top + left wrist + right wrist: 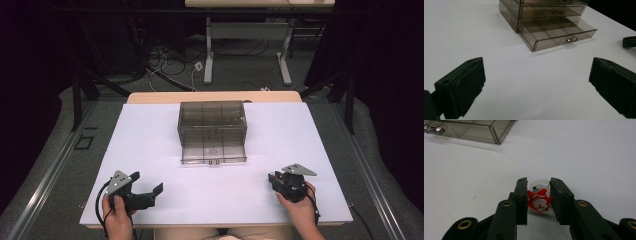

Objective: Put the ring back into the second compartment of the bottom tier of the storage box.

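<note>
The right gripper is squeezed onto the little red toy low over the table, the left gripper is wide open and empty, and the toy could slip out because it's small.

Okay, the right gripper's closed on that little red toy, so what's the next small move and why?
Probably lift the red toy off the white table and carry it toward the open bottom drawer: the right gripper is shut on it, and the drawer stands pulled out.
</note>
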`<control>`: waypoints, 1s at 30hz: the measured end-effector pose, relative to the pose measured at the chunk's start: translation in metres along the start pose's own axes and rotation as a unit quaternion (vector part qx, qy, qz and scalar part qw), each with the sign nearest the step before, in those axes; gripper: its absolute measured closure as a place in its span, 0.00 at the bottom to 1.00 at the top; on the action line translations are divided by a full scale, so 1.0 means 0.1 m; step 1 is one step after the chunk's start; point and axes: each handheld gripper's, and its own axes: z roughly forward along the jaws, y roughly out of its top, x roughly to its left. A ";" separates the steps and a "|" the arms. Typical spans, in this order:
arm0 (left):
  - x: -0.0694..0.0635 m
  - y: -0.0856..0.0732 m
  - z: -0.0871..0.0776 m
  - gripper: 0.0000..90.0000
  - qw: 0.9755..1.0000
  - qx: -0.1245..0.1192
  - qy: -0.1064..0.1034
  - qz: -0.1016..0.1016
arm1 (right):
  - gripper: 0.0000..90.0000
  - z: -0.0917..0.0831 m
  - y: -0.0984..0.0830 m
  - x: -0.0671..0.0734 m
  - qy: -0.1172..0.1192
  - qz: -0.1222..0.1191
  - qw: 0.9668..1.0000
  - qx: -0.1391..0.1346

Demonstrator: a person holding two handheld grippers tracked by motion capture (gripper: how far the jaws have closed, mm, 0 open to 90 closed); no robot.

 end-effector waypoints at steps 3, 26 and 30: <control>0.00 0.00 0.00 0.01 1.000 0.000 0.000 0.000 | 0.75 -0.01 0.00 0.00 0.002 0.001 1.000 -0.002; 0.01 0.00 0.00 0.01 1.000 -0.002 0.000 -0.002 | 0.75 -0.08 0.03 0.05 0.017 -0.003 1.000 -0.022; 0.01 0.00 0.00 0.01 1.000 -0.002 0.000 -0.002 | 0.75 -0.10 0.04 0.06 0.019 -0.003 1.000 -0.024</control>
